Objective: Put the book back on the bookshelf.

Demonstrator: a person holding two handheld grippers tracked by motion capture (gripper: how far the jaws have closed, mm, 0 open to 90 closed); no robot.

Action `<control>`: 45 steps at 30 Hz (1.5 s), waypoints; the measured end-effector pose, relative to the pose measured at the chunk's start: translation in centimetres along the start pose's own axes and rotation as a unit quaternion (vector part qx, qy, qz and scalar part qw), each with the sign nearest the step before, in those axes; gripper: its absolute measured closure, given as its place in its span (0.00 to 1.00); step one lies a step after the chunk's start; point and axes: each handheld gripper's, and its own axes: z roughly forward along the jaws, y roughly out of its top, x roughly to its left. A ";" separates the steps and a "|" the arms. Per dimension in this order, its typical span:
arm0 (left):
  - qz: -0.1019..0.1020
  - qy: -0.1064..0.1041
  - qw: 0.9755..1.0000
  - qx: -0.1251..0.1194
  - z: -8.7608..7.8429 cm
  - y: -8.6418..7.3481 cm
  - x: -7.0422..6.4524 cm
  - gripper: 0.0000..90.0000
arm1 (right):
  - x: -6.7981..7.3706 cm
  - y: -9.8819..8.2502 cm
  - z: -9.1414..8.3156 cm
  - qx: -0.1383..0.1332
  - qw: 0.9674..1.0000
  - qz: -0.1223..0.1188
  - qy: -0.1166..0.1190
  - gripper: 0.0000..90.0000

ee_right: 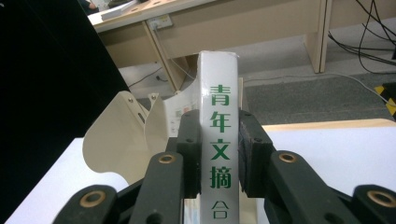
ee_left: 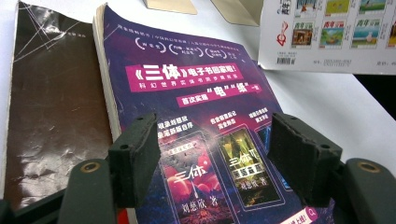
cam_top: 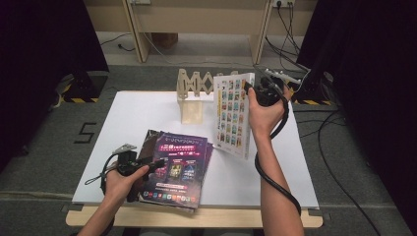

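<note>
White book (ee_right: 218,140) spine clamped, rack (cam_top: 196,96) beside

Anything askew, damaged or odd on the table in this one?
Slightly. The flat stack is untidy: the purple-covered book lies skewed over the dark brown book, whose cover looks creased and scuffed. Nothing is spilled.

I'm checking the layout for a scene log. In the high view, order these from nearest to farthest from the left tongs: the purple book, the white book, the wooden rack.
1. Purple book: flat on the table, right beside the left tongs.
2. Wooden rack: at the table's far edge, centre.
3. White book: held upright in the right tongs, at the right.
</note>
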 end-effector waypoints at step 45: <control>-0.006 -0.002 1.000 0.004 0.2 -0.3 0.3 0.36 | 1.0 3.5 4.4 -0.046 0.999 0.001 -0.020 0.82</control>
